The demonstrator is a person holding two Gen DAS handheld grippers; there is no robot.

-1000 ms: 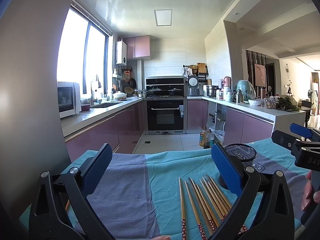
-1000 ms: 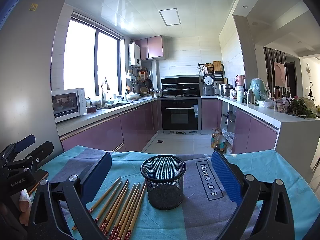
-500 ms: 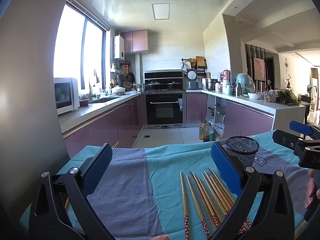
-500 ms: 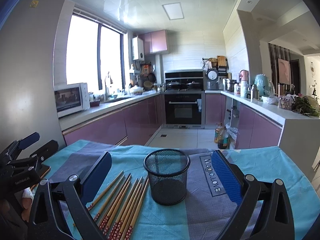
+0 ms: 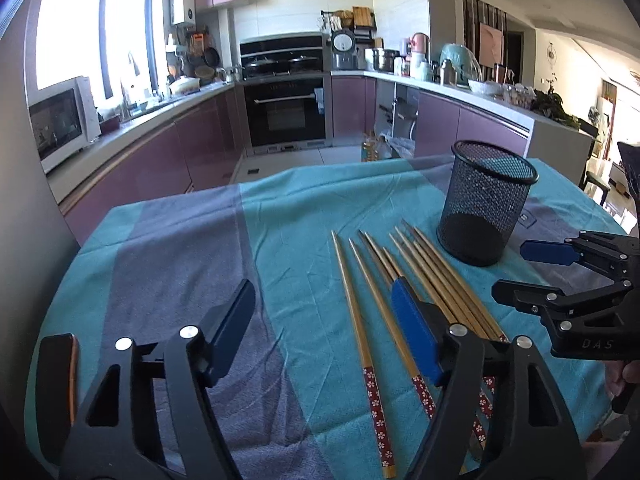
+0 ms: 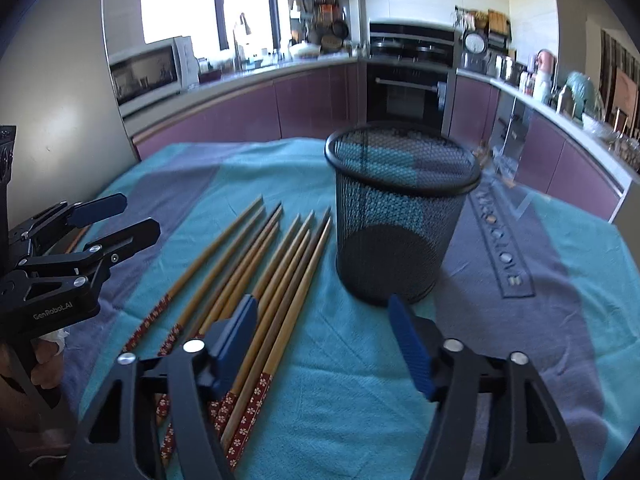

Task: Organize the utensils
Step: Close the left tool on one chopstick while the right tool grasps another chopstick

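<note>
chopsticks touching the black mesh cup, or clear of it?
Apart. The left wrist view shows teal cloth between the wooden chopsticks and the black mesh cup.

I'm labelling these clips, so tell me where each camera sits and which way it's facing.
Left wrist: on the left hand-held gripper, jaws closing on nothing, angled down at the chopsticks; right hand-held gripper at right edge.
Right wrist: on the right hand-held gripper, jaws closing on nothing, facing the mesh cup; a hand at left.
Shared: chopsticks, cup, tablecloth.
</note>
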